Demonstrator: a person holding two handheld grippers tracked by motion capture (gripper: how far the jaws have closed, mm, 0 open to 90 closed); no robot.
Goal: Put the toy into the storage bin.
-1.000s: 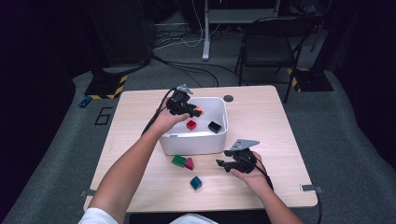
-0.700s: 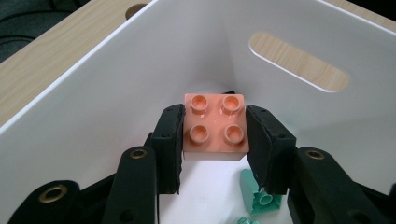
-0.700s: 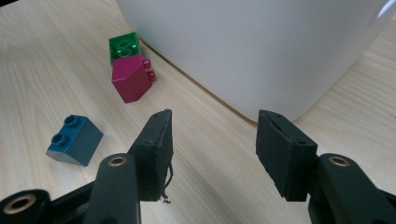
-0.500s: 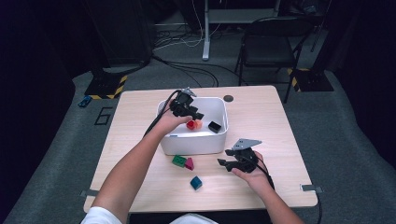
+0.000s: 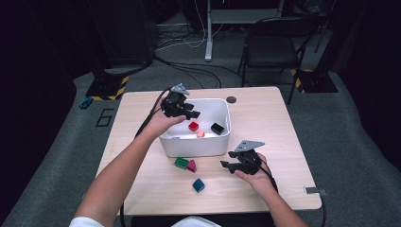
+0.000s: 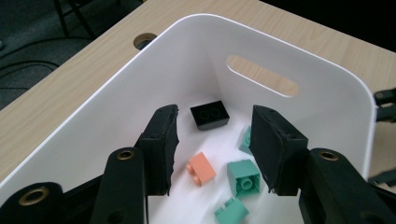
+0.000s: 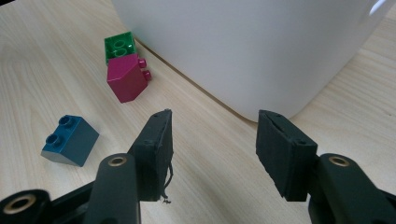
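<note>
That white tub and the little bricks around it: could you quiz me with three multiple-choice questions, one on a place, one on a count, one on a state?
1. Where does the magenta brick lie?
A. inside the white tub
B. on the table, beside the green brick
C. between the right tongs

2. How many bricks lie on the table outside the tub?
A. one
B. three
C. five

3. How are the left tongs?
A. open over the tub, holding nothing
C. clamped on the black brick
B. shut tight on the tub's rim

Answers: 1 B, the right gripper view shows it touching the green brick in front of the tub. 2 B, green, magenta and the blue brick. 3 A, the left gripper view shows a bare gap between the pads, with the bricks lying below.
</note>
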